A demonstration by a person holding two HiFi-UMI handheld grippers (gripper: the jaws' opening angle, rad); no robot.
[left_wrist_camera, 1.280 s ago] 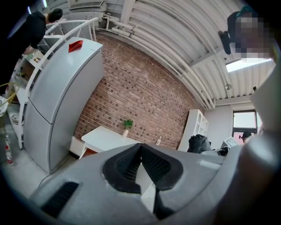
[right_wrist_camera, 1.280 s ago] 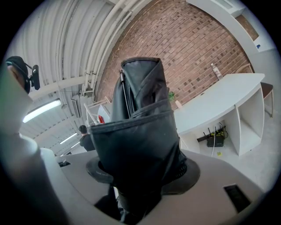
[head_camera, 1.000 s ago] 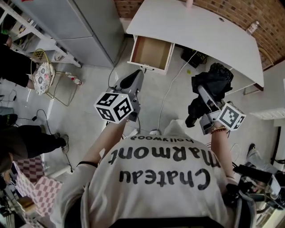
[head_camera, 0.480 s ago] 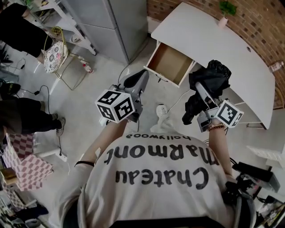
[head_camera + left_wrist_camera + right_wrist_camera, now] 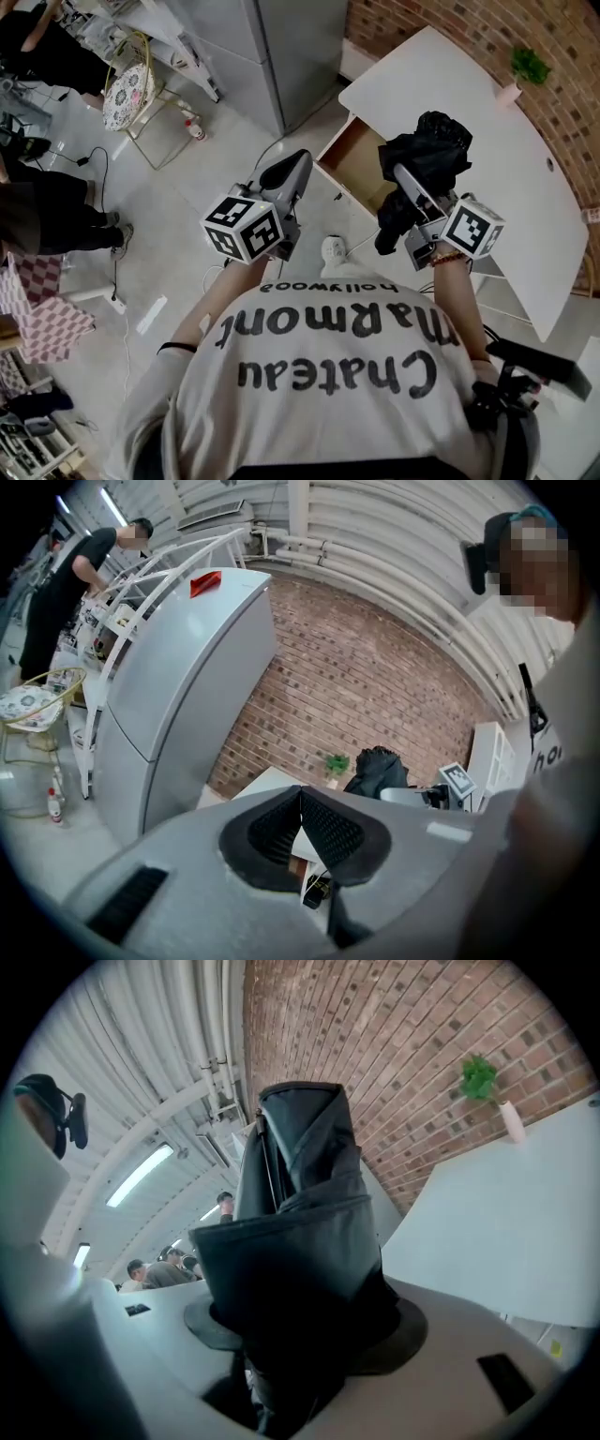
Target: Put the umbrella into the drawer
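Observation:
A black folded umbrella (image 5: 431, 150) sticks out ahead of my right gripper (image 5: 403, 183), which is shut on its lower part. In the right gripper view the umbrella (image 5: 300, 1213) fills the middle, and my right gripper (image 5: 305, 1321) clamps it from both sides. The open wooden drawer (image 5: 354, 155) hangs from the white desk (image 5: 487, 187), just left of the umbrella. My left gripper (image 5: 292, 171) hovers above the floor, left of the drawer. Its pads (image 5: 323, 827) meet at the tip with nothing between them. From the left gripper view the umbrella (image 5: 377, 769) shows at the right.
A tall grey cabinet (image 5: 272, 47) stands left of the desk. A wire chair with a patterned cushion (image 5: 127, 84) is further left, with people beside it. A small plant in a vase (image 5: 525, 70) sits on the desk by the brick wall (image 5: 562, 56). Cables cross the floor (image 5: 187, 216).
Both grippers have moved toward the desk, so the open drawer now lies close ahead, beside the umbrella. The right gripper's hold on the umbrella is unchanged.

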